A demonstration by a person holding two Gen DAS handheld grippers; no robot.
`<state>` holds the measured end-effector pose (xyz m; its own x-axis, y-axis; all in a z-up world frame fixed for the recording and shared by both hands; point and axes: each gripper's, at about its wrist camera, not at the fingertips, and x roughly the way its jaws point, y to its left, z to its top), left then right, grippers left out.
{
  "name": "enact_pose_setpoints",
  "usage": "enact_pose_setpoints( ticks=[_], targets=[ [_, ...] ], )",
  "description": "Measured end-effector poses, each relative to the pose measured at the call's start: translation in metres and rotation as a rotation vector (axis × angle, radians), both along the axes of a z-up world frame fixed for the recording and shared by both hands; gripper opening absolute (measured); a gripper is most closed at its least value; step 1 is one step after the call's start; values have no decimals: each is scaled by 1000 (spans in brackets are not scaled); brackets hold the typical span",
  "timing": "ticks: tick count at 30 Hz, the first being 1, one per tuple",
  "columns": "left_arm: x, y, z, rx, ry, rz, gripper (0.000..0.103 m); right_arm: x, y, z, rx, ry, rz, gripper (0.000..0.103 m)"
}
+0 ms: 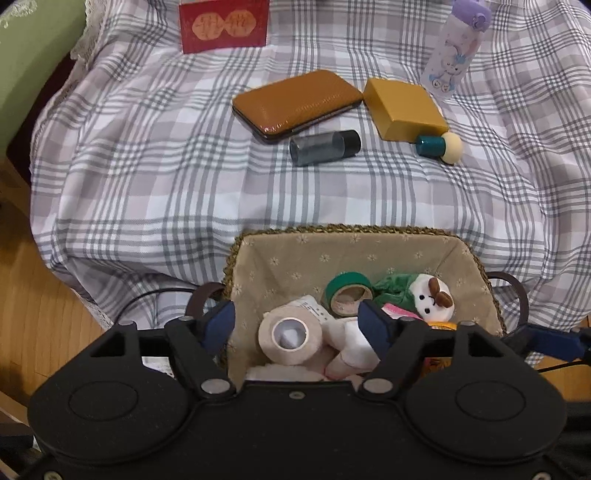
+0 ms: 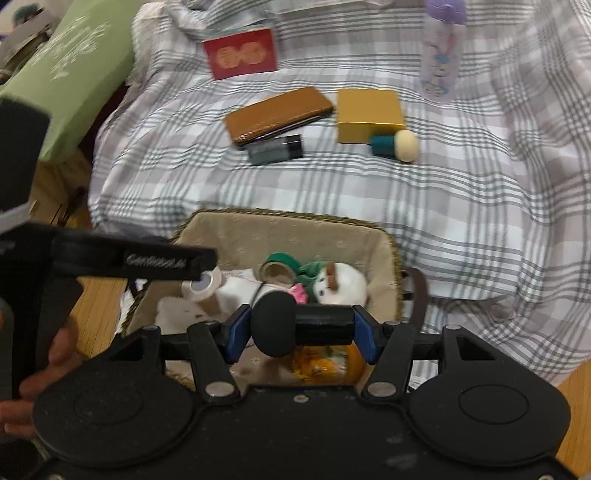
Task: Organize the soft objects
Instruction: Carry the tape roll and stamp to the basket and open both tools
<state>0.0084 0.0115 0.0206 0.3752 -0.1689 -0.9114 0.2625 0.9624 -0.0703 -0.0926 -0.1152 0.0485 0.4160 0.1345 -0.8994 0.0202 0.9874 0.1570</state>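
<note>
Checked cloth (image 1: 147,177) covers the whole surface and serves as the ground for everything else. Against its near edge sits the woven basket (image 1: 476,258), lined with beige flowered fabric. Beyond the basket, on the cloth, lie a brown case (image 1: 295,103) and a yellow box (image 1: 402,107) side by side, with a red card (image 1: 223,26) farther back, a pale printed bottle (image 1: 454,51) past the box, a dark vial (image 1: 325,147) just in front of the case, and a teal-handled sponge puff (image 1: 439,146) touching the box's front edge.

Inside the basket, soft things are piled: a white plush toy (image 1: 432,297) with a brown bow, green fabric beside it, a beige bandage roll (image 1: 290,334) and a green tape roll (image 1: 349,293).

Above the basket's near side, the left gripper (image 1: 299,325) has its jaws apart with nothing pressed between the pads. The right gripper (image 2: 301,328), also over the basket, clamps a black cylindrical object (image 2: 303,325) between its blue pads (image 2: 236,332).
</note>
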Motion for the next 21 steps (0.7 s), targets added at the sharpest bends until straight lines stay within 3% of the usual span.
enact_pose_setpoints(
  ticks=[3, 7, 21],
  targets=[
    [1, 1, 1, 2, -6, 9, 74, -1, 5, 2, -2, -14, 16, 71],
    [1, 2, 1, 7, -4, 13, 74, 1, 3, 3, 2, -13, 6, 75],
    [0, 0, -3, 38, -1, 14, 81, 15, -15, -7, -7, 25, -91, 77]
  ],
)
